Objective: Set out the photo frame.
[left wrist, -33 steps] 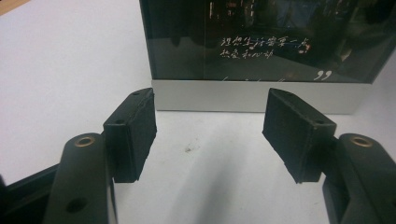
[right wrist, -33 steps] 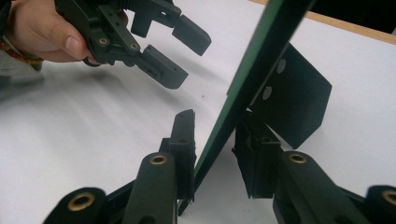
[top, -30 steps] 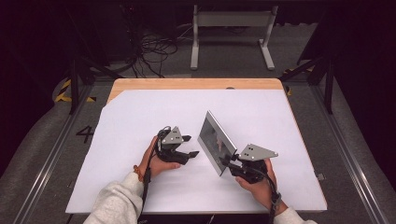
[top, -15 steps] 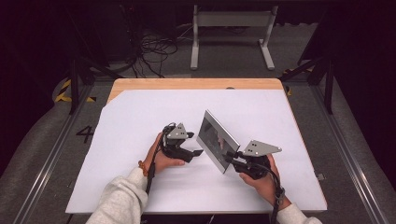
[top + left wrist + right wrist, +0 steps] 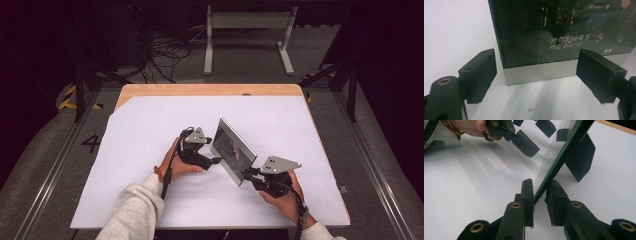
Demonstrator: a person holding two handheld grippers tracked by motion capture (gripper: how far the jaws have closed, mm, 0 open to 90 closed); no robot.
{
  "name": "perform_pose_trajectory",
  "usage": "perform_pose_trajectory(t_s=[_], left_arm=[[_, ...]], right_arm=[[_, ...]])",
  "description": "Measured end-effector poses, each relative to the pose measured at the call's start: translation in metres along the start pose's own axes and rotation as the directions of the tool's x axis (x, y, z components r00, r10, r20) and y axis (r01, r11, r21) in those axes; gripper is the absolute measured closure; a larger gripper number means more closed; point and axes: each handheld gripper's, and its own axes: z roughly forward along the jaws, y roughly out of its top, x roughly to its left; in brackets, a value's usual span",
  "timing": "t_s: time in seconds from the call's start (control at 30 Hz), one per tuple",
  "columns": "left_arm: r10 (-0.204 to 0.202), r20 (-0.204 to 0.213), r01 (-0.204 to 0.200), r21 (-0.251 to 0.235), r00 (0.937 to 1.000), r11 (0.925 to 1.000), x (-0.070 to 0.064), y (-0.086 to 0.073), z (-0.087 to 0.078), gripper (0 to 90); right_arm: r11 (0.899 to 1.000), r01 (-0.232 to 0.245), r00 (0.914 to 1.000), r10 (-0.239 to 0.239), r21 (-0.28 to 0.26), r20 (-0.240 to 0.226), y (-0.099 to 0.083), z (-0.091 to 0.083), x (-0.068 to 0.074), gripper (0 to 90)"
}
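A picture frame with dark glass and a silver border stands tilted on the white table sheet. My right gripper is shut on the frame's near end; in the right gripper view its jaws pinch the frame's thin edge, with the black rear stand behind. My left gripper is open at the frame's left end. In the left gripper view its fingers straddle the silver border without touching it. The left gripper also shows beyond the frame.
The sheet covers a wooden table whose bare edge shows at the back. Beyond it, a metal stand and loose cables lie on the floor. Rails run along both sides of the table.
My left gripper has moved right, closer to the frame's left end. The right gripper stays shut on the frame, which has turned only slightly.
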Motion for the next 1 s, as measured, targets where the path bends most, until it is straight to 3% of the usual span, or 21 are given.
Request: perform_pose_trajectory(t_s=[0.2, 0.57, 0.87, 1.0], left_arm=[[-0.004, 0.031, 0.003, 0.018, 0.9995, 0.9998, 0.002, 0.005, 0.007, 16.1], [0.017, 0.018, -0.017, 0.020, 0.9997, 0.9997, 0.001, 0.011, 0.010, 18.9], [-0.007, 0.028, 0.006, 0.023, 0.9996, 0.9997, 0.000, 0.009, 0.003, 24.2], [0.001, 0.015, -0.002, 0.030, 0.9999, 0.9995, -0.003, 0.006, -0.002, 25.6]], right_arm=[[1.000, 0.002, 1.0000, -0.002, -0.002, -0.005, 0.000, 0.000, -0.001, 77.2], [1.000, 0.005, 1.0000, -0.005, 0.004, -0.003, 0.000, -0.002, -0.004, 77.7], [1.000, -0.002, 0.9998, 0.001, 0.007, 0.020, -0.001, -0.003, -0.006, 78.8], [1.000, -0.009, 0.9996, 0.009, 0.007, 0.026, -0.002, -0.004, -0.007, 79.3]])
